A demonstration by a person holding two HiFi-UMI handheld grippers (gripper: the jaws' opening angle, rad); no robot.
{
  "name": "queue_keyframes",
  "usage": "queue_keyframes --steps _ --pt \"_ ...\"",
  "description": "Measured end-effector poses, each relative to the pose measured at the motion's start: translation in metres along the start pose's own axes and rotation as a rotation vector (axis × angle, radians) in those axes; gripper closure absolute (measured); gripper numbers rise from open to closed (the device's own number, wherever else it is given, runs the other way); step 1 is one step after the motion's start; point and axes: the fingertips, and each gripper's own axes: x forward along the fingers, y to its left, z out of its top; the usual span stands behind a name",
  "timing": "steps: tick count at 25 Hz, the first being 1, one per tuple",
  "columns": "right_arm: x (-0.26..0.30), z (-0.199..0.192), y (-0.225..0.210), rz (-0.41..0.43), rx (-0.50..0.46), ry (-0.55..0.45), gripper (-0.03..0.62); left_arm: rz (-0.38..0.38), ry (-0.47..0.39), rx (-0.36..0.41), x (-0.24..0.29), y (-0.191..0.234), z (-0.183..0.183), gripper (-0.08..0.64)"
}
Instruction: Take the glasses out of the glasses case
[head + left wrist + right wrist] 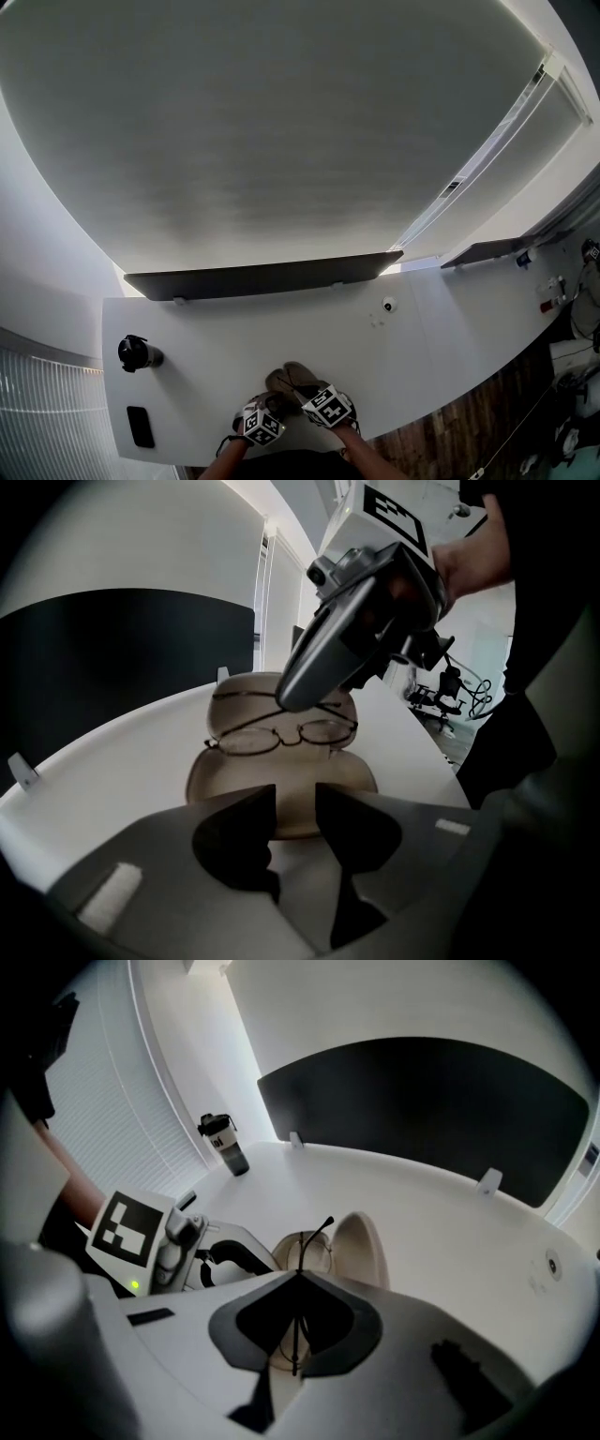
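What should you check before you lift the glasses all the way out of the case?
1. Right gripper shut on the glasses: ok, a thin temple arm is pinched between its jaws.
2. Glasses case lid open: ok.
3. Glasses clear of the case: not ok, they hang just above it.
4. Left gripper steadying the case: cannot tell; its jaws stand apart at the case's near edge.
5. Bottle out of the way: ok, far off to the left.
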Motion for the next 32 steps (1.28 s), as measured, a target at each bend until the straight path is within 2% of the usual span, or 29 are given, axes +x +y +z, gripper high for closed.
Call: queue_keyframes --steps 5,11,14,21,24,29,32 --pt "-0.037 0.01 -0.003 0.011 0.086 -0.112 0.575 0.012 0.023 0.003 0.002 -0.003 -0.005 0.42" --pt "-0.072 0.025 -0.005 0.057 0.248 -0.299 0.575 0.0 0.057 0.039 0.002 -0.001 -0.006 0.42" --pt "-0.092 0.02 -0.016 0.047 0.311 -0.362 0.575 0.007 0.064 0.049 0.002 0.0 -0.005 0.42" --pt "-0.142 -0.011 -0.058 0.036 0.554 -0.549 0.575 0.028 0.098 0.037 -0.004 0.001 -0.009 0.42" --pt "-0.159 -0.02 -0.068 0.085 0.684 -0.67 0.575 0.034 0.111 0.047 -0.005 0.0 -0.01 0.42" --pt "-0.185 -0.017 -0.069 0.261 0.866 -0.961 0.577 0.039 0.114 0.075 -0.008 -0.003 -0.012 0.42" --pt "-0.193 -0.025 -0.071 0.316 0.958 -1.082 0.576 0.048 0.104 0.094 -0.015 -0.006 -0.004 0.42"
